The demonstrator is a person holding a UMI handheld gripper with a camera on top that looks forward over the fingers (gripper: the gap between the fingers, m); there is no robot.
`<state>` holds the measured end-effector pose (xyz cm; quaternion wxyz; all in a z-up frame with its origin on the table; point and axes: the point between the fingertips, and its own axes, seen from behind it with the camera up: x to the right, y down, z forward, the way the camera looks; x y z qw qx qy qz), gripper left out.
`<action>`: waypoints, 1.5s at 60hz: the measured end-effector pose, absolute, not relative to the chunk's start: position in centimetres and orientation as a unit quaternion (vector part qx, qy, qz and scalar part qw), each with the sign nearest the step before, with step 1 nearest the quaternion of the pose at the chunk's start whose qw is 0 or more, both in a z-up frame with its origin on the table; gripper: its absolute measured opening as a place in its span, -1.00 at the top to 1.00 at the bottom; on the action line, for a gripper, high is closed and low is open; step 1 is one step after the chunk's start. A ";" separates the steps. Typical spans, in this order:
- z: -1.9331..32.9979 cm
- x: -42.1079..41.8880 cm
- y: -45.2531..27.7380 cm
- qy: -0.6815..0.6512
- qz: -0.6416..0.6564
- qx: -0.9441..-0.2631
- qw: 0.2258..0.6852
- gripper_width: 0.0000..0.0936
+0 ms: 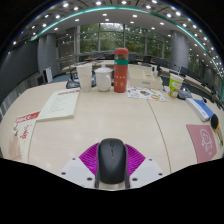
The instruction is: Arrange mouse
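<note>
Hand-held gripper [112, 170] clamped on mouse [112, 160] above table [110, 115].

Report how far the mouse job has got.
Done: the gripper has the black mouse clamped between its purple pads. In hand: the mouse sits above the table. Left: setting it down; the final spot is not evident.

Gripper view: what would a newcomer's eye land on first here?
First, the dark grey computer mouse, standing between the tongs with their magenta pads at either side. Beyond it, across the pale wooden table, a tall red canister stands beside a white jug.
</note>
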<state>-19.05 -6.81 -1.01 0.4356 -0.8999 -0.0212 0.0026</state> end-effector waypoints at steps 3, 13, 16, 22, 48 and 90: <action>-0.2 -19.1 -7.0 -0.024 0.010 -0.899 0.437 0.30; 11.3 -16.5 -6.3 -0.019 0.028 -0.857 0.513 0.30; 15.9 -13.8 -6.2 -0.006 0.027 -0.839 0.543 0.30; 22.4 -6.0 -5.6 0.021 0.018 -0.812 0.582 0.30; 4.2 22.4 -7.0 0.067 -0.034 -0.886 0.458 0.31; 13.4 18.4 -22.5 0.066 -0.059 -0.884 0.459 -0.82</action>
